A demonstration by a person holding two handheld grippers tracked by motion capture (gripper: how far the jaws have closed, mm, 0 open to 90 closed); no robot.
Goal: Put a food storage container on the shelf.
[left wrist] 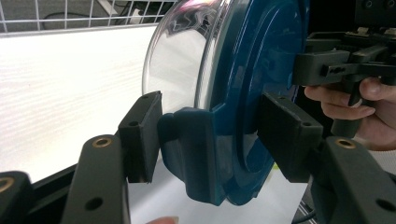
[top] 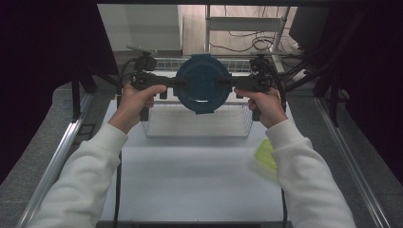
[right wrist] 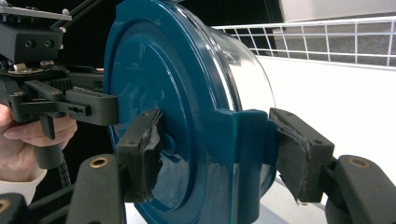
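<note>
Container (top: 202,85), round w/ a dark blue lid and clear body, hangs in the air between the two grippers, tipped on its side so the lid faces back toward the person and the clear body points away, toward the wire basket (top: 199,124) below and beyond it. Left gripper (top: 172,81) comes at it from one side, right gripper (top: 228,82) from the opposite side, both roughly level. In the left gripper view the left gripper's jaws are clamped across a blue lid latch tab (left wrist: 191,149) at the container's edge: one pad presses on the tab from the clear-body side, the other on the lid face; the right gripper shows farther off, on the far edge of the lid, w/ a hand behind it. In the right gripper view the right gripper's jaws are clamped the same way on the latch tab (right wrist: 247,154) at its own side, one worn pad on the lid face, the other against the tab's outer side; the left gripper is seen past the lid. Container touches nothing else; white table (top: 190,180) lies under it. Yellow-green lid-like thing (top: 265,156) sits on the table near the person's right sleeve, well apart from both grippers.
</note>
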